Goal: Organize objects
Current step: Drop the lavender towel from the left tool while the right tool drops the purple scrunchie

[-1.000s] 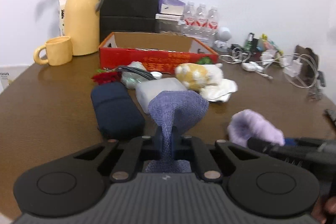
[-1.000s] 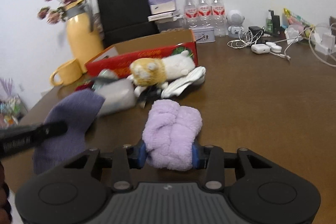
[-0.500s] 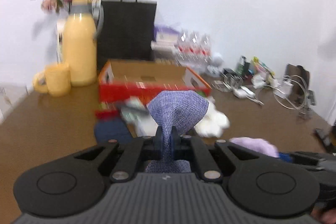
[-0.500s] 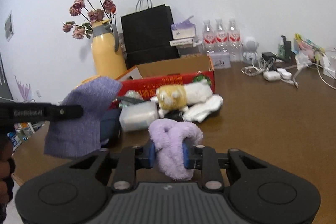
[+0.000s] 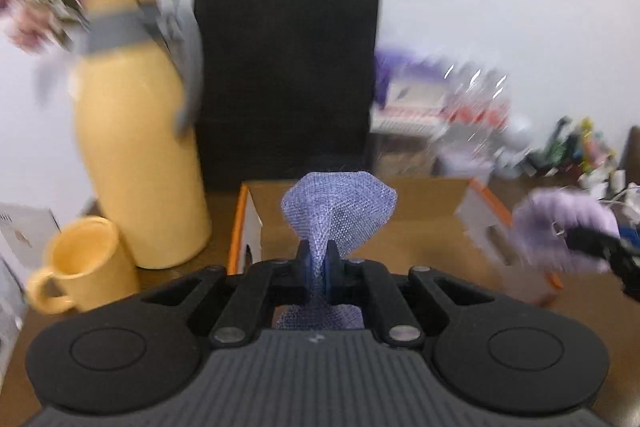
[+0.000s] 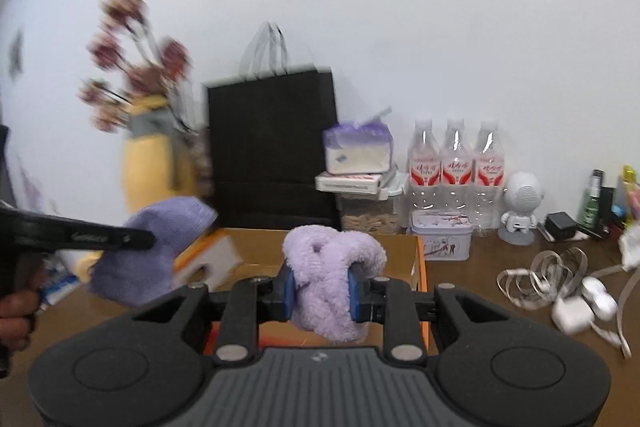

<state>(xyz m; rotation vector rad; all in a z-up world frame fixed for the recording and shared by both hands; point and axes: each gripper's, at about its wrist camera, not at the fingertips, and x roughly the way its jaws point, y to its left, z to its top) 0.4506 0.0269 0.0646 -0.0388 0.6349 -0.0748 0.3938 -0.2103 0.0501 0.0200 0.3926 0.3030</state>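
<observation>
At left of the right wrist view, left gripper [image 5: 317,259] pinched on a woven purple cloth [image 5: 338,213], long axis upright, fanning upward over the cardboard box [image 5: 424,223]; at centre, right gripper [image 6: 320,289] clamped on a fluffy lilac towel [image 6: 332,279], likewise upright above the box.

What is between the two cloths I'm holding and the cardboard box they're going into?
Nothing visible. The left gripper holds the woven purple cloth and the right gripper holds the fluffy lilac towel, both in front of the open cardboard box, whose visible floor looks bare.
</observation>
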